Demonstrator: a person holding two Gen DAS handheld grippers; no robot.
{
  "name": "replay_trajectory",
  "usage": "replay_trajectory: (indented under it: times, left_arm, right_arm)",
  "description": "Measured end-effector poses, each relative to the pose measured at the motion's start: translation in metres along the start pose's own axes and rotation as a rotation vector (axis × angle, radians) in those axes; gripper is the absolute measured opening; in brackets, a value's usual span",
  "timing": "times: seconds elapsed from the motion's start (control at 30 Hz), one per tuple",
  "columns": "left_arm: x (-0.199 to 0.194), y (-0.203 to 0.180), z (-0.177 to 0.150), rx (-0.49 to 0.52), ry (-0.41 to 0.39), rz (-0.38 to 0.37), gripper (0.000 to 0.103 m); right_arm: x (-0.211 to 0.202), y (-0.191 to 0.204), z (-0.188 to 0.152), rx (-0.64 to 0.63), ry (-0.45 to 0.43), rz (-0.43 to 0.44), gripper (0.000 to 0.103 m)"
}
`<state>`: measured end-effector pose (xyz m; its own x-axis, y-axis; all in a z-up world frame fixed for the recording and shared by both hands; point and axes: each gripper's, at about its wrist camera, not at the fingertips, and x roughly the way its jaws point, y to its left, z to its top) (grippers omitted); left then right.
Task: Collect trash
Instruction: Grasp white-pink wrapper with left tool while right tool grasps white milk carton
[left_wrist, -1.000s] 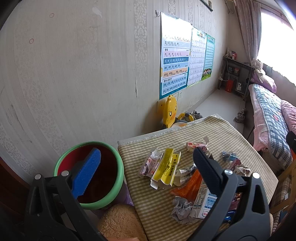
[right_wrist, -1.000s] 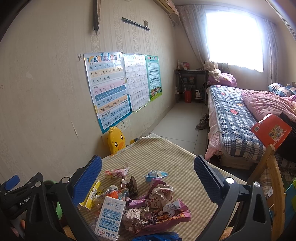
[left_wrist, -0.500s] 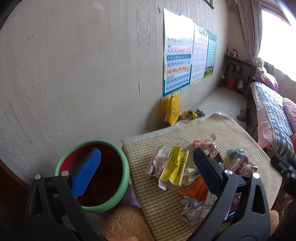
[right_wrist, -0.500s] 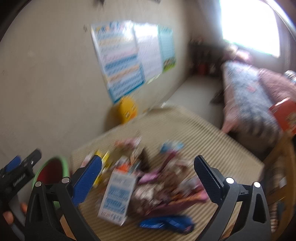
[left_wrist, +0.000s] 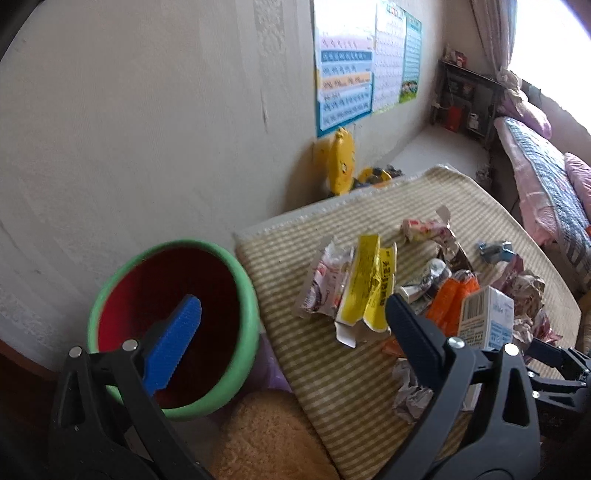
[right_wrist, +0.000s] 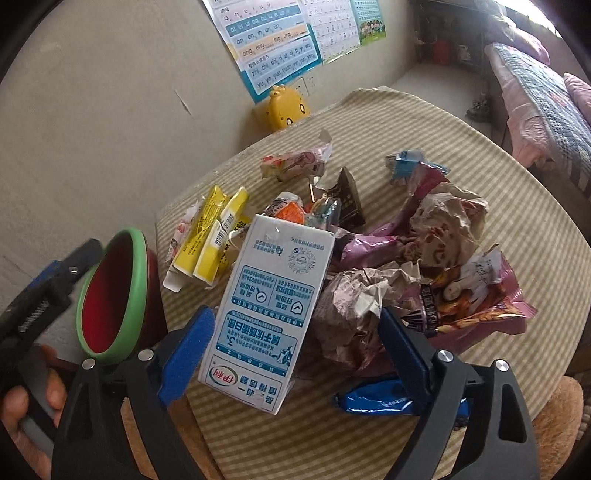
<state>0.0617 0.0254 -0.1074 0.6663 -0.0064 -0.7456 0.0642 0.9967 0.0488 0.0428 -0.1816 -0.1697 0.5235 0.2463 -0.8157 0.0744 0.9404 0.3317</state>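
Observation:
A pile of trash lies on a striped table (right_wrist: 517, 221): a white and blue milk carton (right_wrist: 269, 306), a yellow flattened box (right_wrist: 210, 240), crumpled brown paper (right_wrist: 354, 306), pink wrappers (right_wrist: 476, 295) and a blue wrapper (right_wrist: 376, 400). My right gripper (right_wrist: 295, 354) is open, low over the near edge, with the carton and crumpled paper between its fingers. My left gripper (left_wrist: 291, 332) is open, its left finger over a red bin with a green rim (left_wrist: 243, 295), its right finger over the yellow box (left_wrist: 369, 291). The carton (left_wrist: 487, 317) also shows in the left wrist view.
The bin (right_wrist: 125, 295) stands beside the table's left edge against a beige wall. A yellow duck toy (right_wrist: 286, 110) sits behind the table under wall posters. A tan fuzzy cushion (left_wrist: 269, 435) lies below the near edge. A bed (right_wrist: 546, 96) stands at the right.
My right gripper has dropped down and forward onto the trash pile, now straddling the milk carton. My left gripper has shifted a little closer to the table and bin.

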Motion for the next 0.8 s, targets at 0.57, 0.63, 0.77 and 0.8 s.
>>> replay_trajectory:
  times: [0.57, 0.63, 0.77, 0.8]
  left_arm:
    - [0.129, -0.007, 0.014, 0.033, 0.287, -0.147, 0.055]
    - [0.136, -0.014, 0.012, 0.047, 0.305, -0.149, 0.052]
    - [0.141, -0.021, 0.010, 0.032, 0.329, -0.179, 0.025]
    - [0.137, -0.021, 0.010, 0.032, 0.321, -0.176, 0.023]
  right_arm:
    - [-0.011, -0.021, 0.008, 0.083, -0.019, 0.101, 0.086]
    - [-0.013, -0.023, 0.008, 0.089, -0.022, 0.112, 0.086]
    - [-0.015, -0.020, 0.008, 0.080, -0.019, 0.131, 0.086]
    - [-0.016, -0.019, 0.008, 0.076, -0.016, 0.138, 0.086]
